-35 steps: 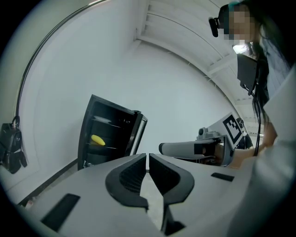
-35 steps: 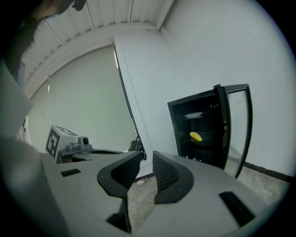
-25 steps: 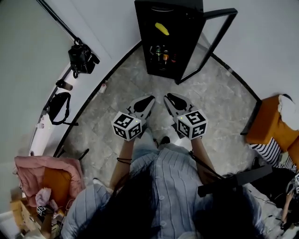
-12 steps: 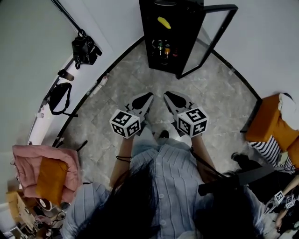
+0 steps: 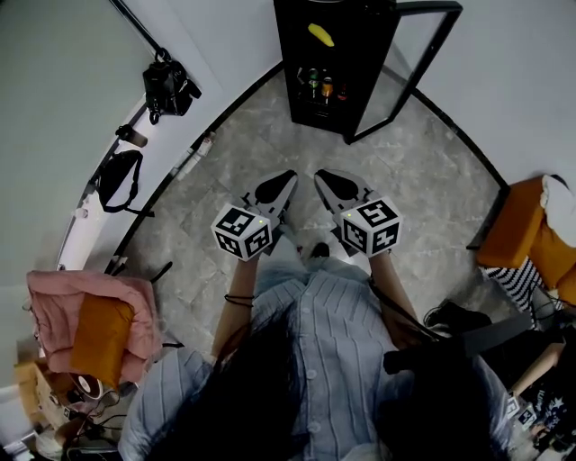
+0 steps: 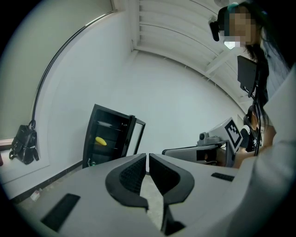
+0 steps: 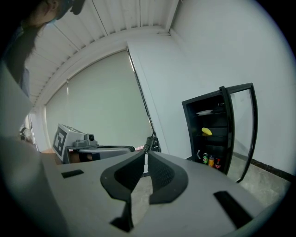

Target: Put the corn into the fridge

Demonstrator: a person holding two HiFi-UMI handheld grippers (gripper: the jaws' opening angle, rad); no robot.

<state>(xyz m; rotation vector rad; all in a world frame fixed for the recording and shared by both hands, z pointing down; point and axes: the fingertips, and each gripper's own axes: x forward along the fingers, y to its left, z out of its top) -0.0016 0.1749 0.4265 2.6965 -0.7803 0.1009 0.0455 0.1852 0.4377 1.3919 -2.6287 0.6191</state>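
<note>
**Corn on the fridge shelf, both tongs closed**

Well to the left of the tongs, a black bag (image 5: 168,84) is seen hung against the wall. A pink cloth (image 5: 63,293) is draped lower down on that side. The left tongs (image 5: 283,183) are held over the stone floor (image 5: 216,171) with the jaws together and nothing between them. Ahead of both tongs and well apart from them, the fridge (image 5: 297,54) stands with its door (image 5: 428,7) swung open to the right. The corn (image 5: 320,34) is laid on an upper shelf inside, and cans (image 5: 319,87) are lined up on a lower one. The right tongs (image 5: 326,180), just beside the left, have just been closing and are brought together, empty. An orange seat (image 5: 517,230) is placed well to their right.
</note>
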